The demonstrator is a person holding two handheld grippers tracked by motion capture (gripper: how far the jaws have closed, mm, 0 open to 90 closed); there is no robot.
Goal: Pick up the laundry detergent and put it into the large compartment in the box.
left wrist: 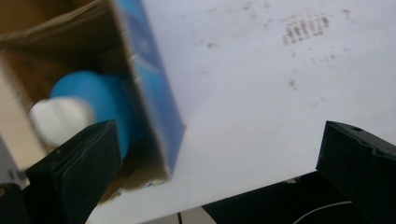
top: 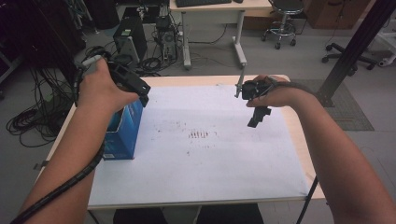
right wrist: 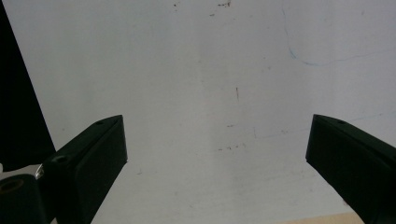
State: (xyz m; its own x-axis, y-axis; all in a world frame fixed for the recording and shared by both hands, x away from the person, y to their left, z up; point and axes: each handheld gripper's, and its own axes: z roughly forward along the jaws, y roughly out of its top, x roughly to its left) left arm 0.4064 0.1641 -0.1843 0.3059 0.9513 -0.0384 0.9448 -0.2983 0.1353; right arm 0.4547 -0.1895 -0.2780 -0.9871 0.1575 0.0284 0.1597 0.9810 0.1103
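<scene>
An open blue cardboard box (top: 125, 128) stands at the left edge of the white sheet (top: 210, 158). Inside the box (left wrist: 156, 93) lies a blue rounded object with a white end (left wrist: 93, 100). My left gripper (top: 144, 97) hovers over the box's top right corner; in the left gripper view its jaws (left wrist: 217, 140) stand wide open, nothing between them, and one jaw sits in front of the blue object. My right gripper (top: 256, 122) hangs above the sheet's far right part, pointing down, open and empty (right wrist: 215, 126).
Dark smudges (top: 201, 135) mark the middle of the sheet. A black slanted post (top: 355, 46) rises past the table's far right corner. Beyond the table are a desk (top: 210, 7), a computer tower (top: 130, 37), a stool (top: 282, 28) and floor cables (top: 28, 121).
</scene>
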